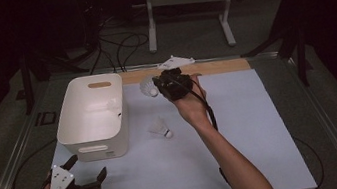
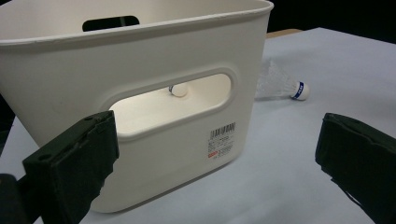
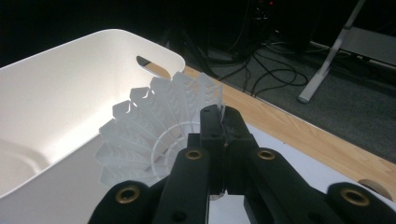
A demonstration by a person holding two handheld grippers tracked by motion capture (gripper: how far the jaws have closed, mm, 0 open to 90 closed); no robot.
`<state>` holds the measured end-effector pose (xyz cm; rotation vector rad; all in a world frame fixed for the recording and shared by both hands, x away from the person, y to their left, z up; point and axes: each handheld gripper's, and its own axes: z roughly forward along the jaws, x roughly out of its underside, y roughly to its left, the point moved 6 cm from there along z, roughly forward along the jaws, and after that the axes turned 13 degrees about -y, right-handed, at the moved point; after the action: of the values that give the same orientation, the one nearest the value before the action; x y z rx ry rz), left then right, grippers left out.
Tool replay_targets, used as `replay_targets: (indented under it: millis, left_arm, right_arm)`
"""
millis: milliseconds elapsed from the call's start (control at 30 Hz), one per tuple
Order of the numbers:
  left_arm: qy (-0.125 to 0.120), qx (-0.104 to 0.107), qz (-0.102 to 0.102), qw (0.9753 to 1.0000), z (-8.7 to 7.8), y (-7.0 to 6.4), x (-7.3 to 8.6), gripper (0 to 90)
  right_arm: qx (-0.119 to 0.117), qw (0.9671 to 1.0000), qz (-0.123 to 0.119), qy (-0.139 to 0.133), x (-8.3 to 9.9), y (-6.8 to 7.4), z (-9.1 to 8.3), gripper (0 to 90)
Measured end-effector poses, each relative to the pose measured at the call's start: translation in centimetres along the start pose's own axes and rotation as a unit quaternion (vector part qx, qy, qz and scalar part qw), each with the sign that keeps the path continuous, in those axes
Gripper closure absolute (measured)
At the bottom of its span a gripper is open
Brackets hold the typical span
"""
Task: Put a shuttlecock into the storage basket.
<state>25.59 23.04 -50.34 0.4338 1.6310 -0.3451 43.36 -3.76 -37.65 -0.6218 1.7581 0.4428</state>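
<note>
A white plastic bin (image 1: 90,117) stands on the left part of the white table sheet (image 1: 247,128). My right gripper (image 1: 158,87) is shut on a white shuttlecock (image 1: 147,86), held above the table just right of the bin's far corner. In the right gripper view its jaws pinch the feathered skirt of that shuttlecock (image 3: 159,128) beside the bin (image 3: 56,116). A second shuttlecock (image 1: 160,128) lies on the sheet right of the bin, also seen as the shuttlecock (image 2: 280,85). A third shuttlecock (image 2: 178,90) shows inside the bin (image 2: 140,60) through its handle slot. My left gripper (image 1: 86,168) stands open near the bin's front.
A strip of bare wood (image 1: 213,66) runs along the table's far edge. Beyond it are cables on the floor (image 1: 124,45) and a white metal stand (image 1: 188,0). The right half of the sheet has free room.
</note>
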Motion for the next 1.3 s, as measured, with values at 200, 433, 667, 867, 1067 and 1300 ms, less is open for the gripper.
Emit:
replay_targets:
  millis: [200, 433, 667, 867, 1067, 1300]
  left_arm:
    - [0.0, 0.0, 0.0, 1.0, 0.0, 0.0, 0.0, 0.0]
    - [0.0, -0.001, 0.0, 1.0, -0.1, 0.0, 0.0, 0.0]
    - [-0.001, -0.001, -0.001, 1.0, -0.1, 0.1, 0.0, 0.0]
    - [-0.001, -0.002, -0.001, 1.0, -0.1, 0.1, 0.0, 0.0]
    - [-0.001, -0.001, 0.0, 1.0, -0.1, 0.1, 0.0, 0.0]
    - [-0.001, -0.001, -0.001, 1.0, -0.1, 0.1, 0.0, 0.0]
  right_arm:
    - [-0.004, 1.0, 0.0, -0.001, 0.0, 0.3, 0.3, 89.2]
    - [-0.008, 1.0, 0.0, -0.002, -0.3, 0.9, 0.4, 89.3]
    - [-0.013, 0.9999, -0.001, -0.003, -0.6, 1.4, 0.6, 89.3]
    - [-0.017, 0.9998, 0.002, -0.004, -0.7, 1.9, 0.9, 89.3]
    - [-0.021, 0.9997, 0.002, -0.007, -1.0, 2.4, 1.0, 89.2]
    - [-0.023, 0.9997, 0.005, -0.005, -0.9, 2.6, 1.3, 89.3]
